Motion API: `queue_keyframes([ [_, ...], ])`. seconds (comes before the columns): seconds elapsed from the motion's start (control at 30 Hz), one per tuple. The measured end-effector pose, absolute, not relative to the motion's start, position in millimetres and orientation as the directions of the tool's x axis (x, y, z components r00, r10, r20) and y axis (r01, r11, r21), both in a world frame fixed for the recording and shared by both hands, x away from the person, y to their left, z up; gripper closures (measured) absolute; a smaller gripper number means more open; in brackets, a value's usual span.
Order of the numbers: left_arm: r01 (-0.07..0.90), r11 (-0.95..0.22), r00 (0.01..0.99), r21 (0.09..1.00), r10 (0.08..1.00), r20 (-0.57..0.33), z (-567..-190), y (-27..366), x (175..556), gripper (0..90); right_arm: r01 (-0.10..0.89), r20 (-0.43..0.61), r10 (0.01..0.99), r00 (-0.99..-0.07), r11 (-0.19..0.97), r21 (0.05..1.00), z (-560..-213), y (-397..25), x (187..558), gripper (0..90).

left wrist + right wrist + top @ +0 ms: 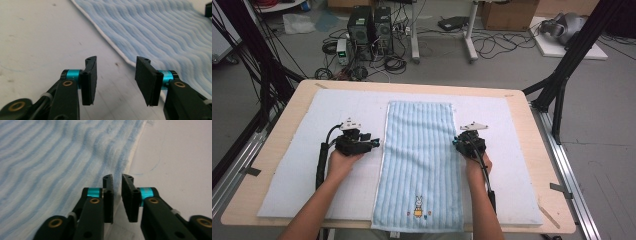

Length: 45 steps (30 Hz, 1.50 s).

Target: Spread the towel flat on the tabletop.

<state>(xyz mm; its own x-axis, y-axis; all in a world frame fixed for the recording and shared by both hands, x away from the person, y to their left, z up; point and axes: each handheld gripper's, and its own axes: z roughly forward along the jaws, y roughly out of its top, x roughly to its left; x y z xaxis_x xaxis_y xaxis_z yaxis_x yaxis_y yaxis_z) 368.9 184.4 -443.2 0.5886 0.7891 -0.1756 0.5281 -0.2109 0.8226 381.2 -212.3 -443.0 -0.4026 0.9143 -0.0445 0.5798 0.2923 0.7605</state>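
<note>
A light blue ribbed towel [419, 155] lies flat and lengthwise on a white mat [292, 170], with a small rabbit motif [418, 205] near its front end. My left gripper [376, 143] rests on the mat beside the towel's left edge. In the left gripper view the left gripper [116, 75] is open, nothing between its jaws, and the towel [162, 30] has its white hem just ahead. My right gripper [455, 141] sits at the towel's right edge. In the right gripper view the right gripper [117, 180] has its jaws a narrow gap apart over the hem of the towel [50, 157].
The mat covers most of a wooden table [544, 170]. Beyond the table's far edge, computer towers [369, 27], cables and boxes stand on the floor. Black frame legs [562, 75] rise at the right and left.
</note>
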Motion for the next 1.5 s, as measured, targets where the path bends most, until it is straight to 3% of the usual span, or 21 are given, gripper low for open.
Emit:
queue_keyframes([
  [0.33,0.549,-0.258,0.67,0.795,0.705,-0.234,-449.6,167.0,338.4,60.6,0.533,-0.007,0.894,-0.448,0.273,0.801,-435.5,-219.1,332.5,64.2],
  [0.43,0.54,-0.292,0.676,0.789,0.709,-0.2,-452.3,160.7,332.8,60.4,0.53,0.007,0.887,-0.462,0.27,0.804,-436.2,-221.9,319.5,63.0],
  [0.5,0.528,-0.316,0.667,0.789,0.729,-0.155,-451.8,156.5,328.9,69.1,0.532,0.016,0.883,-0.468,0.267,0.803,-439.5,-223.1,313.6,62.0],
  [0.57,0.523,-0.323,0.672,0.788,0.726,-0.148,-451.7,155.1,327.5,88.4,0.537,0.029,0.882,-0.47,0.26,0.803,-443.1,-223.7,310.4,60.8],
  [0.83,0.529,-0.321,0.663,0.786,0.734,-0.147,-450.6,167.3,323.1,89.3,0.547,0.056,0.871,-0.488,0.255,0.797,-448.3,-220.7,305.2,60.0],
  [1.13,0.534,-0.292,0.631,0.794,0.763,-0.143,-451.5,189.3,319.3,88.3,0.554,0.079,0.853,-0.516,0.262,0.79,-446.7,-209.7,302.5,59.5],
  [1.17,0.537,-0.279,0.619,0.796,0.771,-0.148,-451.4,189.5,318.8,82.1,0.558,0.077,0.851,-0.519,0.269,0.785,-447.0,-207.6,301.7,60.0],
  [1.2,0.55,-0.25,0.608,0.797,0.774,-0.177,-451.5,190.4,318.5,68.4,0.561,0.078,0.845,-0.53,0.28,0.779,-447.4,-206.7,301.1,60.9],
  [1.23,0.551,-0.234,0.608,0.801,0.77,-0.194,-451.6,191.7,317.0,62.6,0.571,0.083,0.843,-0.531,0.284,0.771,-447.7,-205.2,299.6,63.5],
  [1.3,0.541,-0.223,0.607,0.811,0.771,-0.194,-450.9,193.5,313.7,57.7,0.583,0.089,0.832,-0.548,0.303,0.754,-449.3,-203.7,297.3,68.8],
  [1.4,0.541,-0.219,0.606,0.812,0.771,-0.195,-451.0,195.8,311.7,55.8,0.572,0.084,0.816,-0.572,0.323,0.754,-449.5,-203.9,296.0,86.1],
  [1.5,0.539,-0.207,0.605,0.816,0.77,-0.204,-450.9,197.5,308.6,54.6,0.544,-0.027,0.847,-0.531,0.365,0.756,-448.9,-202.9,294.1,86.7],
])
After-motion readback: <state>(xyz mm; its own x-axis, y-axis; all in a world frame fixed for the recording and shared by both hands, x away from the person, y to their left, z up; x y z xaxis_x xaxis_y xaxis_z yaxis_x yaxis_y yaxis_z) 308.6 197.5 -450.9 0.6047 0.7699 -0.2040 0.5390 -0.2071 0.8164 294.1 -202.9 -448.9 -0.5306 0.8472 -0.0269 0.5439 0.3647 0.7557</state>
